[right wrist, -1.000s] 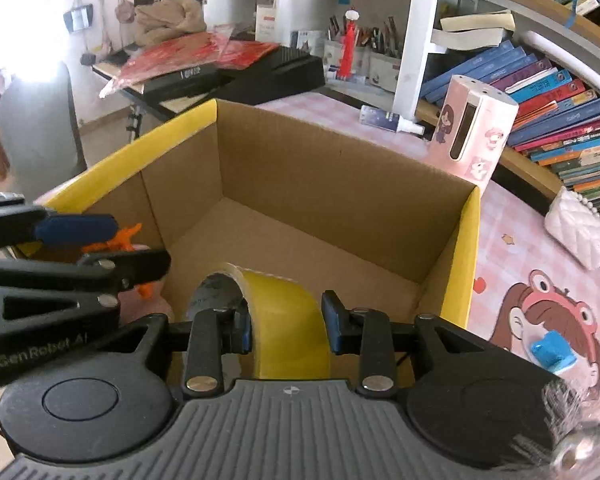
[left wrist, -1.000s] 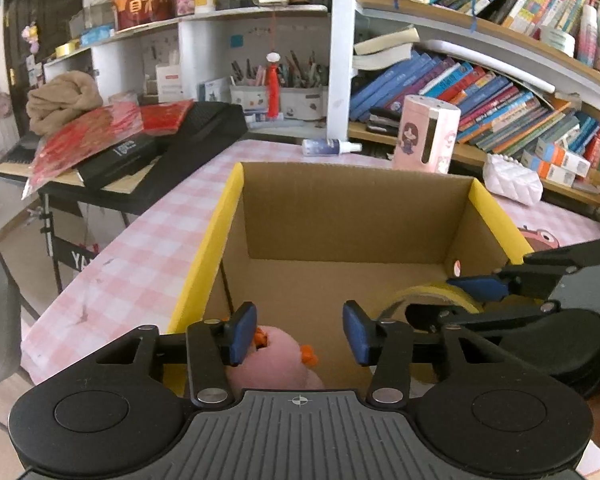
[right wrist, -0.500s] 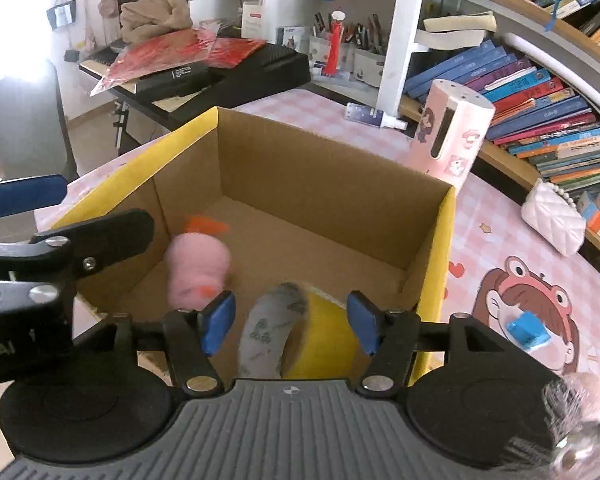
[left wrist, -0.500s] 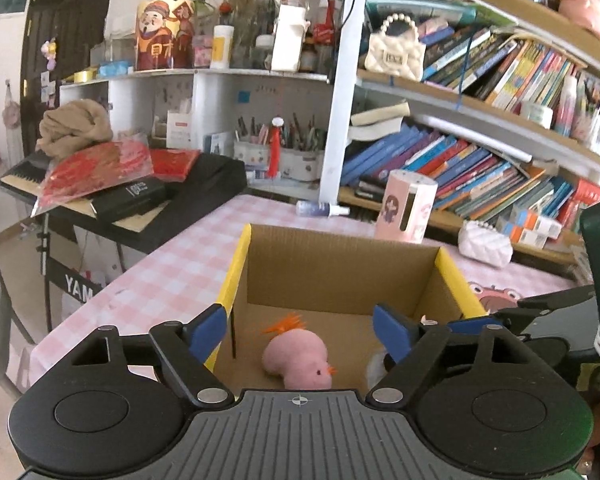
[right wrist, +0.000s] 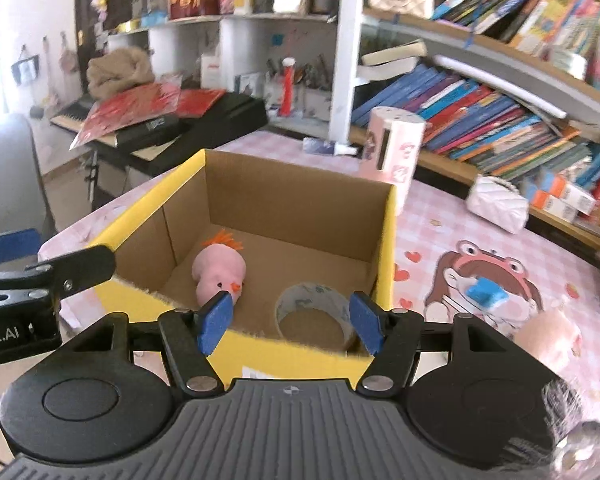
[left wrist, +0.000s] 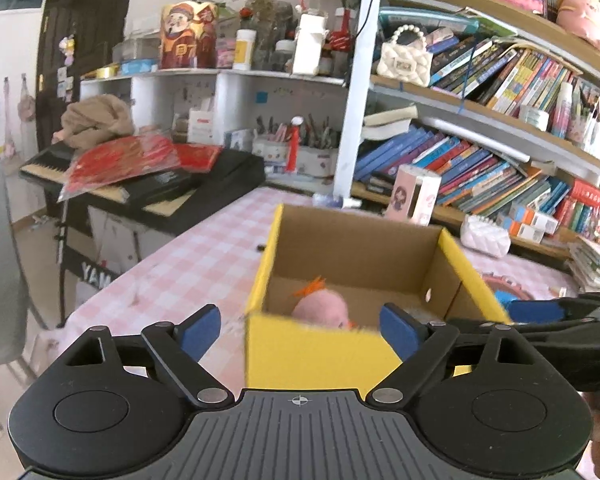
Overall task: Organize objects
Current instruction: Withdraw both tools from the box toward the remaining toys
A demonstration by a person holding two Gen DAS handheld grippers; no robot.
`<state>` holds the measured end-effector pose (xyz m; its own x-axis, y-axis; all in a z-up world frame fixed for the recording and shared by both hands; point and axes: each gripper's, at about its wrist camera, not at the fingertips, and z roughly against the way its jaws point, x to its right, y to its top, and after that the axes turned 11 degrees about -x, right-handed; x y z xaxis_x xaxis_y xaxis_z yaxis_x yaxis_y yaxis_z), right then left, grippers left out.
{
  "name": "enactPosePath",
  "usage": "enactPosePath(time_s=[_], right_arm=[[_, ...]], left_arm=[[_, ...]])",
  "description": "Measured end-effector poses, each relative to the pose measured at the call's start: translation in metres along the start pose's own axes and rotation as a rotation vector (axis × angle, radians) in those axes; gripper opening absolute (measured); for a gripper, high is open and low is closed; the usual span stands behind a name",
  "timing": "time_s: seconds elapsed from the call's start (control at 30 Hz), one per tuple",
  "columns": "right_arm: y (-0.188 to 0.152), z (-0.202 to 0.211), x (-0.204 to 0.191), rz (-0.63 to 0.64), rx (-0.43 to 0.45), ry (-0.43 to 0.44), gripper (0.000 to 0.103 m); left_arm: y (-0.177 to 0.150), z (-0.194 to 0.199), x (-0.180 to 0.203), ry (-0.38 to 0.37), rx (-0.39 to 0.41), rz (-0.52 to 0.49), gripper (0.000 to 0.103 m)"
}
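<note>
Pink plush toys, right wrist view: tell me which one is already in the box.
The pink plush with orange hair, lying on the cardboard box floor beside the tape roll. The other pink plush sits outside on the table.

Both views are bright with daylight. In the right wrist view, strong white glare burns out the far left edge beside a grey chair (right wrist: pixel 10 168), so the light comes from that side. Fisheye distortion bends the bookshelves (left wrist: pixel 500 92) into arcs, and the corners fall to black. Both pictures are slightly smeared by motion: the near yellow edge of the cardboard box (left wrist: pixel 320 354) is soft, and the book spines (right wrist: pixel 480 120) blur together. Inside the box the walls (right wrist: pixel 188 236) lie in mild shade. The black gripper bodies at the bottom show sharp, with faint sheen
</note>
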<state>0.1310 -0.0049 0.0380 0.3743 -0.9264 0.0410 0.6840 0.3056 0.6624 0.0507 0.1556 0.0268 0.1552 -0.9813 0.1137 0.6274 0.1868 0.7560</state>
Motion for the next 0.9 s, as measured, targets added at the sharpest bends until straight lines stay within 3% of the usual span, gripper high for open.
enactPosePath(time_s=[0.43, 0.9], right_arm=[[-0.082, 0.036, -0.036, -0.077, 0.009, -0.127, 0.075], [-0.124, 0.056, -0.042, -0.119, -0.030, -0.177, 0.082]], left_arm=[[-0.050, 0.030, -0.010, 0.031, -0.095, -0.064, 0.090], [-0.076, 0.043, 0.001, -0.023, -0.142, -0.118, 0.090]])
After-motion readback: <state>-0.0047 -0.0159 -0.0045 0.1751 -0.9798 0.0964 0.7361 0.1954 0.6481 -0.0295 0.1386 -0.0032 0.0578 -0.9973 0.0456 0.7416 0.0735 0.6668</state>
